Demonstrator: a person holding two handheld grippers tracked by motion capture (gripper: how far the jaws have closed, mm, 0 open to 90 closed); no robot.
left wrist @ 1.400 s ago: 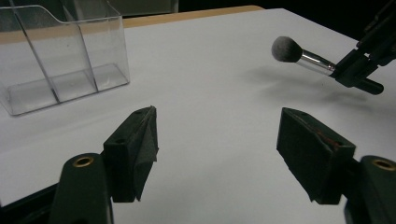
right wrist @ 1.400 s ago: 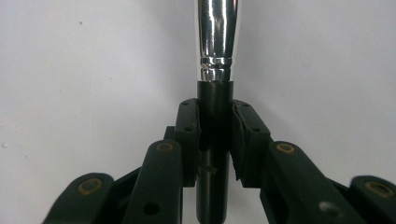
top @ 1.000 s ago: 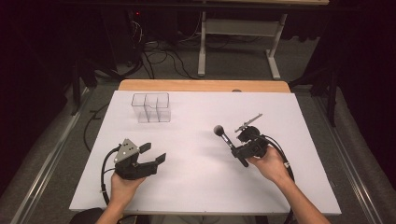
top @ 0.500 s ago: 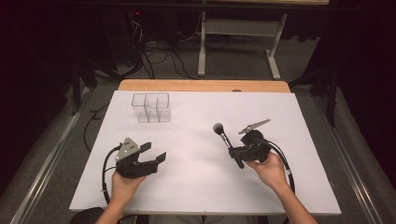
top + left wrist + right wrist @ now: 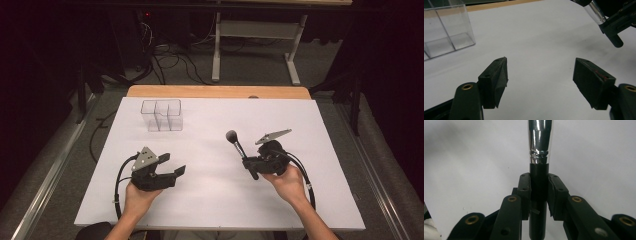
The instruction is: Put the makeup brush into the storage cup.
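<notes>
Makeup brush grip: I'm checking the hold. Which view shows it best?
The right gripper view: both pads clamp the makeup brush by its black handle. The high view shows the whole brush, small; the left gripper view catches its silver ferrule.

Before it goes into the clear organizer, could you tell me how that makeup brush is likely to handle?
The makeup brush probably stays stiff: its black handle and chrome ferrule look rigid in the right tool. The round, glossy handle might slip or roll if released. The clear organizer looks light and may slide if bumped.
</notes>
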